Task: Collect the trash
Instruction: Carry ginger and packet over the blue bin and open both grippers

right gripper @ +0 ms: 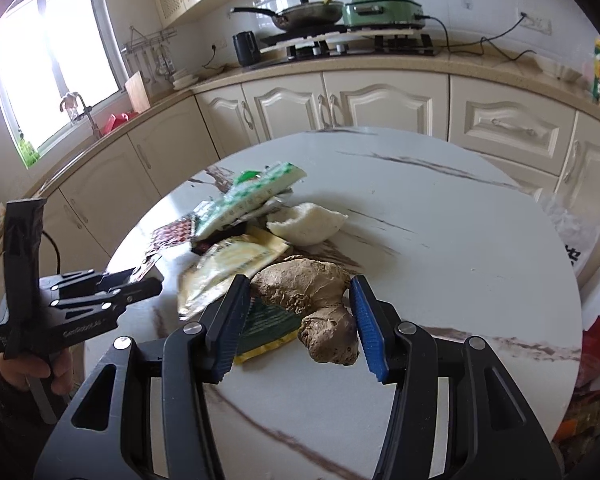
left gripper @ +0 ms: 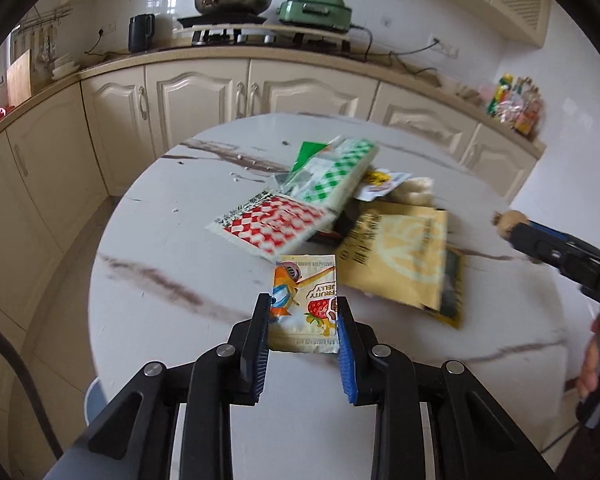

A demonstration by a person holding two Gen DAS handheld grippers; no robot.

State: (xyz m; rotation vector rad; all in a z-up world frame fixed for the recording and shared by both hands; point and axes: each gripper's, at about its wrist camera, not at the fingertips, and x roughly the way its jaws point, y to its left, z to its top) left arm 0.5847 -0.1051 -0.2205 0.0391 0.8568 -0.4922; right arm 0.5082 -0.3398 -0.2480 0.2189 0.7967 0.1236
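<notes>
A pile of trash lies on the round marble table (left gripper: 160, 248). In the left wrist view, a fruity jelly wrapper (left gripper: 305, 300) lies flat between the open jaws of my left gripper (left gripper: 303, 307). Behind it are a red checkered packet (left gripper: 276, 222), a green checkered packet (left gripper: 332, 174) and a yellow pouch (left gripper: 400, 256). In the right wrist view, my right gripper (right gripper: 300, 292) is open around a piece of ginger root (right gripper: 312, 300), jaws on either side without touching. A white bun piece (right gripper: 306, 222) and the yellow pouch (right gripper: 228, 264) lie behind.
Cream kitchen cabinets (left gripper: 204, 92) curve behind the table, with a pan (left gripper: 232, 0) and a green appliance (left gripper: 316, 8) on the counter. A plastic bag (right gripper: 572, 232) and colourful packaging (right gripper: 596, 344) sit beyond the table's right edge. The left gripper's body (right gripper: 80, 304) shows at left.
</notes>
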